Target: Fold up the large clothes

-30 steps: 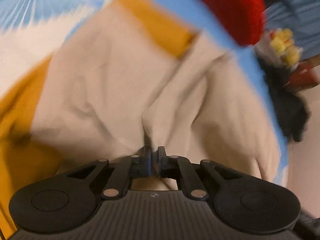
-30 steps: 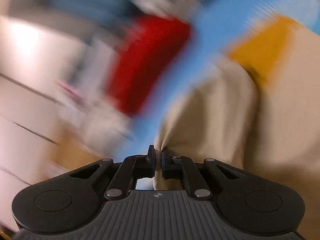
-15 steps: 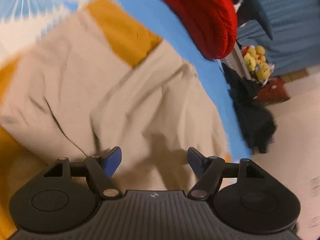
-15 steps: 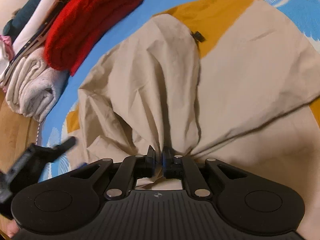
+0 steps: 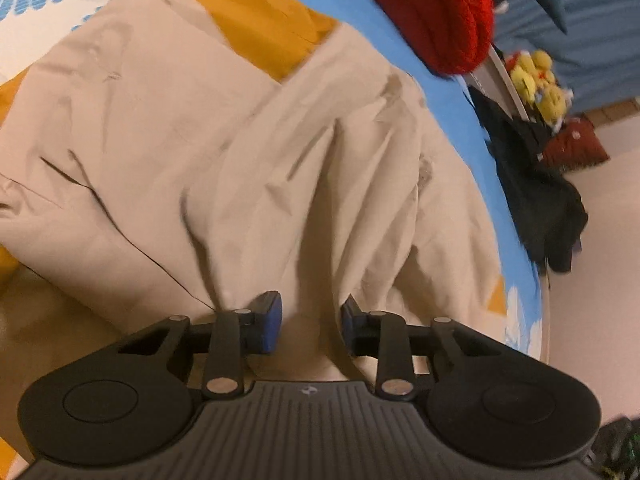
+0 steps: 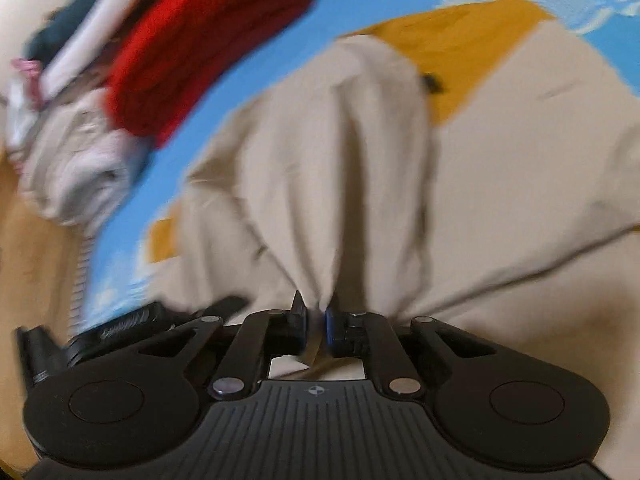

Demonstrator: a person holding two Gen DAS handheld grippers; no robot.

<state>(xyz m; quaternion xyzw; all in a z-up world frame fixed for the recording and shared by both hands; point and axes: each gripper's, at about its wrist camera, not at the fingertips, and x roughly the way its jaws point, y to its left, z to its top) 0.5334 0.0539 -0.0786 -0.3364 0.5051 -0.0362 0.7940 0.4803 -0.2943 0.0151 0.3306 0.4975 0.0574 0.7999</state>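
Note:
A large beige garment with mustard panels lies crumpled on a blue patterned bedsheet. My left gripper sits low over its near edge. Its jaws are closing, still apart, with a raised fold of the beige cloth between the blue pads. In the right wrist view the same garment fans out from my right gripper, which is shut on a bunched pinch of the beige cloth. The mustard panel shows behind it.
A red knit lies folded at the bed's far edge, beside a stack of pale folded clothes. Dark clothing and yellow plush toys lie on the floor past the bed. A blurred black tool part shows at lower left.
The left gripper let go of the beige cloth, opened wide, then narrowed around a fold nearer the bed's edge. The right gripper stayed shut on the cloth.

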